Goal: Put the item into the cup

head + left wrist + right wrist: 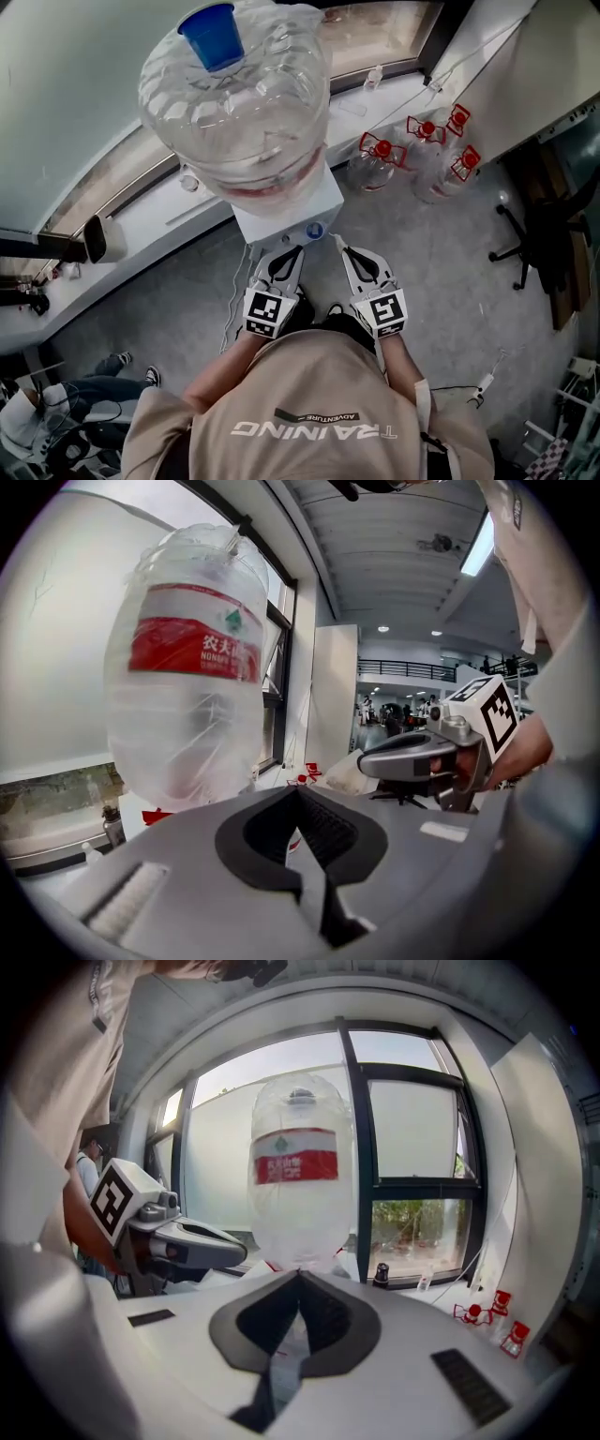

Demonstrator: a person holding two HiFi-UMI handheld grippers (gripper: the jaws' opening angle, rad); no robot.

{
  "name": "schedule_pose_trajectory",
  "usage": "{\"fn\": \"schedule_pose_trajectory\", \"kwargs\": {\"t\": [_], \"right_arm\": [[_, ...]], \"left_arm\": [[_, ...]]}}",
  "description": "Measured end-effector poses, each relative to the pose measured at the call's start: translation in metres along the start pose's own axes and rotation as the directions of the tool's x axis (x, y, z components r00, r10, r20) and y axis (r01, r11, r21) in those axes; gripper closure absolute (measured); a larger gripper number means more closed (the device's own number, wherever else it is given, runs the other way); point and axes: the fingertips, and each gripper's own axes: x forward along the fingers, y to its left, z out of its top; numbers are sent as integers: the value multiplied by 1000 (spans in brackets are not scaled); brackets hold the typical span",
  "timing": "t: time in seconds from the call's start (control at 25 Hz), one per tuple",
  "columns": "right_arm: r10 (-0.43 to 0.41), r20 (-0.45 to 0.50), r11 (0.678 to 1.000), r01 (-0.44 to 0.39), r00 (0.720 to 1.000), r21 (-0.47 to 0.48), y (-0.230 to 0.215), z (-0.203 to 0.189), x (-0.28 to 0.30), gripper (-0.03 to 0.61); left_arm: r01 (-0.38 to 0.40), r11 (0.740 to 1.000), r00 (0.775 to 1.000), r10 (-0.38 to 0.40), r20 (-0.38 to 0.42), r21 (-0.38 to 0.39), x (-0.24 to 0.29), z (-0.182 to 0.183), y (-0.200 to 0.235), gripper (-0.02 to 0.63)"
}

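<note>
Cup and item cannot be made out in any of your three views, so I cannot say where they are. You hold the left gripper (291, 253) and the right gripper (347, 249) low and close to your chest. They are side by side and near each other, both pointing forward at the white dispenser (291, 211) that carries the big water bottle (234, 103). Their marker cubes (265, 313) sit just above your shirt (309, 412), which hides your hands from the head camera; only your forearms come out at its sides. In the left gripper view the two jaws meet at the tips and nothing is between them. The right gripper view shows the same, tips together and empty. The lower front of the dispenser is hidden behind the gripper tips. Some red-capped jugs (375, 155) stand on the floor (450, 281) at your right, partly blurred through their clear walls.
</note>
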Motion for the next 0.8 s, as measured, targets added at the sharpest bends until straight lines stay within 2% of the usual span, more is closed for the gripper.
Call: {"fn": "schedule_pose_trajectory", "kwargs": {"t": [0.2,0.32,0.52,0.8], "right_arm": [[-47,-9,999,47,999,22,3,-1,9,568],[-50,-18,998,50,999,38,4,-6,10,568],[-2,-41,999,3,999,41,-1,-22,14,568],[92,-101,995,-89,991,34,-9,-81,37,568]], "left_arm": [[83,996,996,-83,-16,13,18,-5,5,606],[102,995,994,-102,-25,16,23,-5,3,606],[86,996,995,-85,-58,14,34,-12,-1,606],[28,999,992,-32,-120,-34,50,-56,-11,606]]}}
